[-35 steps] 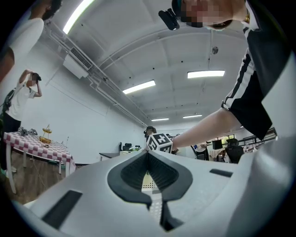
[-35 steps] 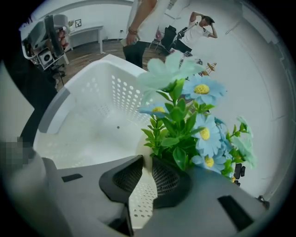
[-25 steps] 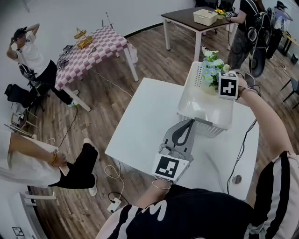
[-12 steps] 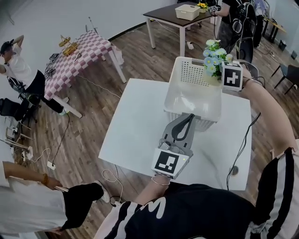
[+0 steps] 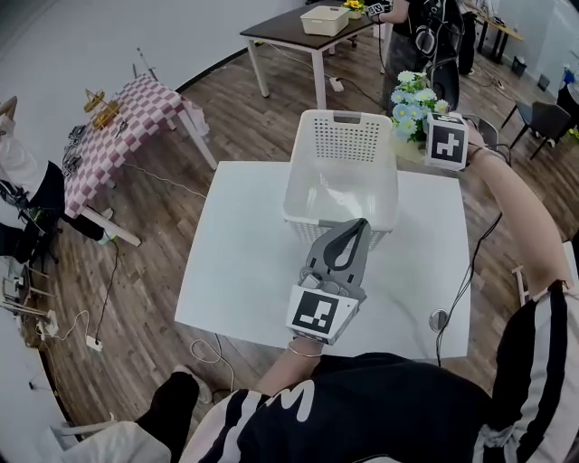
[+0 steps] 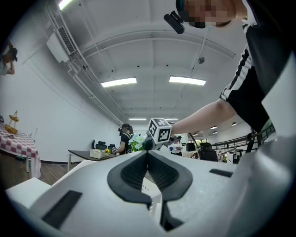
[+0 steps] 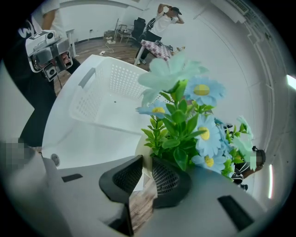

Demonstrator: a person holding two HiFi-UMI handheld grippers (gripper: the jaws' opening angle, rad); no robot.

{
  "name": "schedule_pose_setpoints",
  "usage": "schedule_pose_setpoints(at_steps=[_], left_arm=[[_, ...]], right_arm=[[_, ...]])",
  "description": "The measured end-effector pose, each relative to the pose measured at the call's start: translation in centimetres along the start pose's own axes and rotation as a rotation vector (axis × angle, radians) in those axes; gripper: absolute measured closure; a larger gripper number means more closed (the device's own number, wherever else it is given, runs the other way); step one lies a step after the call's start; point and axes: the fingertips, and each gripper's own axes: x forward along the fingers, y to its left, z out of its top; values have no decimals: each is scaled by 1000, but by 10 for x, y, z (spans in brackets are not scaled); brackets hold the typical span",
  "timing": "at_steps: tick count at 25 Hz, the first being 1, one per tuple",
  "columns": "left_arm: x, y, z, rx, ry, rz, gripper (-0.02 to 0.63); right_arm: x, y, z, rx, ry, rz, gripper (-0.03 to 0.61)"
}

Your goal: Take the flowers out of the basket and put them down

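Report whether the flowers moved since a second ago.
Yes. The flowers went from over the basket's far right corner to outside its right rim.

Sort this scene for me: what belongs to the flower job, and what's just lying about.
Job: flowers, held in the right tongs; white basket; white table.
Lying about: checked table; dark table with cream box.

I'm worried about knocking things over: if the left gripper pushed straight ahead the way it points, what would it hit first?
The white basket: the left gripper points its closed fingers at the basket's near wall, and they seem to be right at it, though depth is hard to judge.
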Motion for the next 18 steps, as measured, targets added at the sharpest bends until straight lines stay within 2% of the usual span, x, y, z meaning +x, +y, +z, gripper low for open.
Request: schedule_pose_setpoints(at_steps=[8, 18], left_arm=[[16, -12, -19, -7, 25, -10, 608], [22, -19, -41, 21, 80, -2, 607]], right_arm=[[26, 12, -37, 23, 34, 23, 503], [86, 39, -38, -17, 20, 97, 503]])
